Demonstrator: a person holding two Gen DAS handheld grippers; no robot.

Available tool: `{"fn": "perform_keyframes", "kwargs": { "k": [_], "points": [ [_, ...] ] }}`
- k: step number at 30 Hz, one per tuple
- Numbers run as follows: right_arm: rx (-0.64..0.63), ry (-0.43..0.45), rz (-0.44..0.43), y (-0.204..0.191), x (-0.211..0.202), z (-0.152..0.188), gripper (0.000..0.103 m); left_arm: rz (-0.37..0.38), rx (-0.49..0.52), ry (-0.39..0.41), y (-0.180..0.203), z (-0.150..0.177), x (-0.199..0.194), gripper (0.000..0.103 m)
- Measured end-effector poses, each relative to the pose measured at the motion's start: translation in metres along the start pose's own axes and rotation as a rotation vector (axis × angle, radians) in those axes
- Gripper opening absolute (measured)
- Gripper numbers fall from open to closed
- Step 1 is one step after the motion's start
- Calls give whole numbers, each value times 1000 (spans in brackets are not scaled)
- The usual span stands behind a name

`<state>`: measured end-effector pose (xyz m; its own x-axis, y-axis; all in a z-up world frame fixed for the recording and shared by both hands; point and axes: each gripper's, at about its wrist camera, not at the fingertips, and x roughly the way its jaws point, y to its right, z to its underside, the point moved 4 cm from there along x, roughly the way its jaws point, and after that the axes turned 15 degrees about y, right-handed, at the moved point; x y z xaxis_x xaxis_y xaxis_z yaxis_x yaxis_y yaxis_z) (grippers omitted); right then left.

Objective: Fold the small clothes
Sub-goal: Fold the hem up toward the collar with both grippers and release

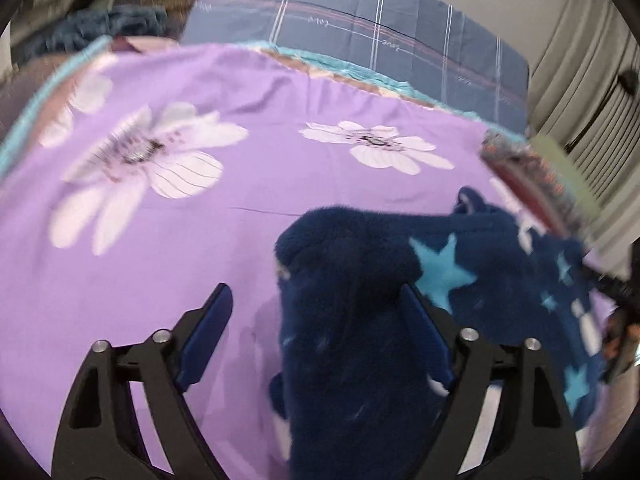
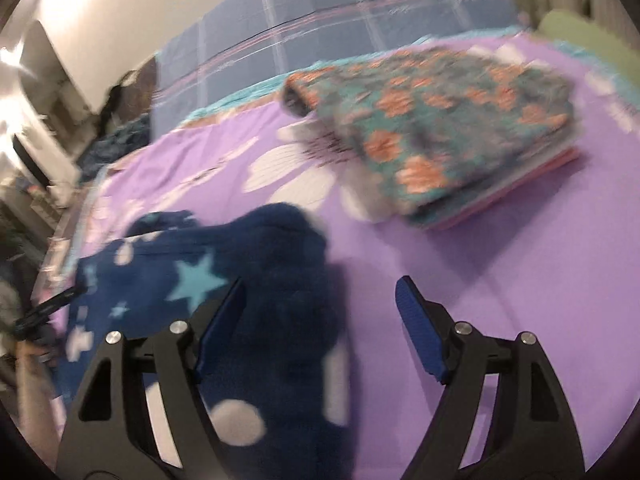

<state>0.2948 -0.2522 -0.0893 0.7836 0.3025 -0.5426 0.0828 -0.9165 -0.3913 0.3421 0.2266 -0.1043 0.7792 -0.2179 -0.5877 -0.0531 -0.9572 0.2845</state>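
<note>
Fleece, dark blue with light blue stars and white dots, makes up the small garment (image 1: 360,320) lying bunched on the purple flowered bedsheet (image 1: 200,240) — soft and fuzzy, with a rounded hump. The left gripper (image 1: 316,304) and the right gripper (image 2: 320,300) both have their tongs spread wide, holding nothing, likely ready to fold it. A folded flowery garment (image 2: 440,132) sits well apart — probably finished.

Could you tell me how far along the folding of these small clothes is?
Done: a floral garment sits folded on a neat stack on the purple sheet. In hand: the navy star fleece lies bunched between the open left hand-held gripper and the open right hand-held gripper, neither gripping. Left: folding and stacking that fleece.
</note>
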Motion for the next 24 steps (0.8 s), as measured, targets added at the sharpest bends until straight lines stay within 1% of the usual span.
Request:
{"fn": "perform_keyframes", "kwargs": {
  "k": [1, 2, 3, 4, 5, 6, 7, 8, 9, 11, 12, 13, 14, 15, 17, 18, 19, 21, 24],
  "points": [
    [-2, -28, -50, -4, 6, 0, 68, 32, -28, -14, 1, -1, 4, 57],
    [-9, -41, -73, -8, 11, -2, 56, 54, -53, -24, 3, -2, 8, 28],
    [-11, -42, -77, -10, 13, -3, 18, 71, -73, -26, 5, -3, 9, 11],
    [-3, -43, -68, -11, 16, -6, 10, 75, -75, -1, 9, -8, 5, 11],
    [25, -27, -70, -12, 14, -10, 10, 65, -41, 59, 17, -15, -6, 11],
    [50, 16, -76, -14, 5, -14, 10, 72, -16, 93, 22, -18, -14, 11],
    [51, 72, -83, -17, -7, -19, 10, 87, 21, 150, 32, -24, -28, 11],
    [36, 100, -81, -21, -15, -22, 10, 81, 41, 178, 36, -28, -34, 11],
    [16, 118, -67, -24, -20, -24, 12, 44, 65, 194, 40, -31, -36, 12],
    [-44, 105, 4, -26, -11, -20, 25, -29, 118, 148, 38, -27, -19, 12],
    [-69, 81, 24, -26, -3, -16, 36, -70, 150, 120, 37, -23, -9, 12],
    [-99, 37, 60, -23, 9, -8, 39, -124, 204, 76, 35, -12, 4, 13],
    [-102, 8, 89, -20, 15, -1, 39, -147, 235, 44, 34, -3, 12, 15],
    [-85, -4, 86, -17, 16, 3, 39, -175, 267, 18, 32, 10, 19, 18],
    [-28, 38, 49, -11, 3, 6, 43, -208, 317, 21, 29, 21, 16, 21],
    [-11, 63, 46, -8, -6, 5, 46, -225, 353, 37, 31, 24, 11, 22],
    [-3, 82, 47, -5, -16, 5, 46, -235, 366, 40, 32, 24, 6, 22],
    [-10, 89, 57, 1, -30, 5, 46, -247, 362, 48, 29, 21, -5, 24],
    [-10, 97, 45, 8, -53, 8, 45, -263, 306, 93, 25, 10, -30, 31]
  ]
}}
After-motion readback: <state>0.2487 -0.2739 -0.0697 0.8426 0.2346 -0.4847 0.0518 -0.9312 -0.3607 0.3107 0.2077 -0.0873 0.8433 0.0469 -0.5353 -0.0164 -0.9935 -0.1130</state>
